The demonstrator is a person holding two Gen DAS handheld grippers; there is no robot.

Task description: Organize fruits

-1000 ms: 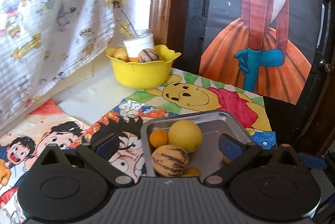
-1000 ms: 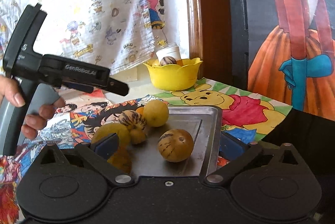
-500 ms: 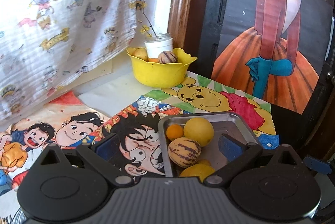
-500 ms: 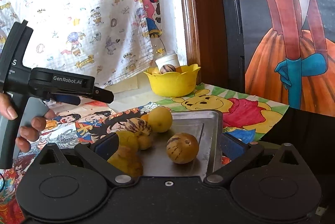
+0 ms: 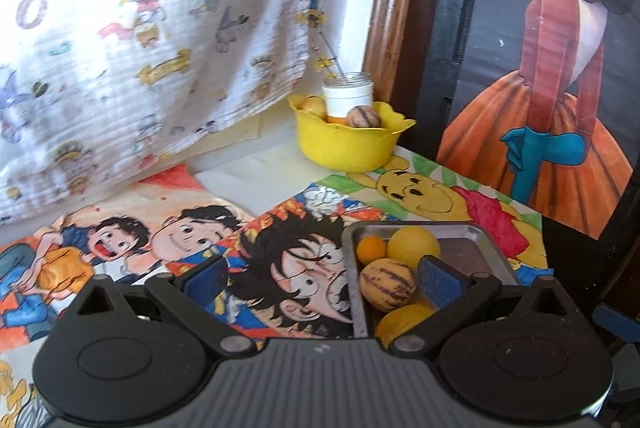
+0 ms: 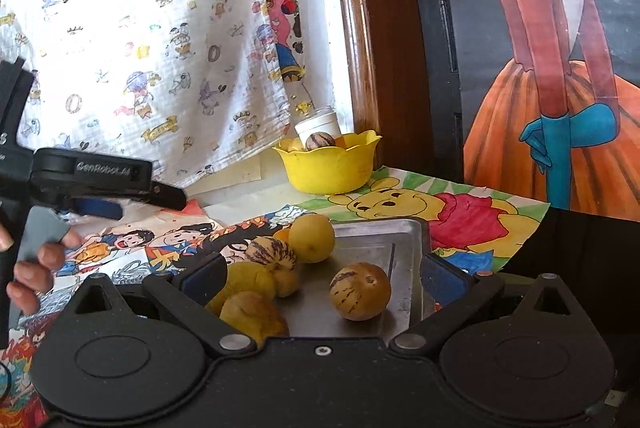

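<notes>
Right tongs (image 6: pixel 320 278) spread wide above tray (image 6: pixel 404 268) near edge.

bowl (image 5: pixel 344 147) contents: partly hidden | tray (image 5: pixel 472 232): front cut off by tongs

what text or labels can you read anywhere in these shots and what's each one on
"GenRobot.AI": raised lettering on the side of the left gripper, seen from the right wrist view, slightly blurred.
A white "S": on the same gripper's handle at the frame's left edge, cut off.
Gold banners on the cartoon-print cloth: lettering too small to read.
White jar behind the yellow bowl: no readable label.
</notes>
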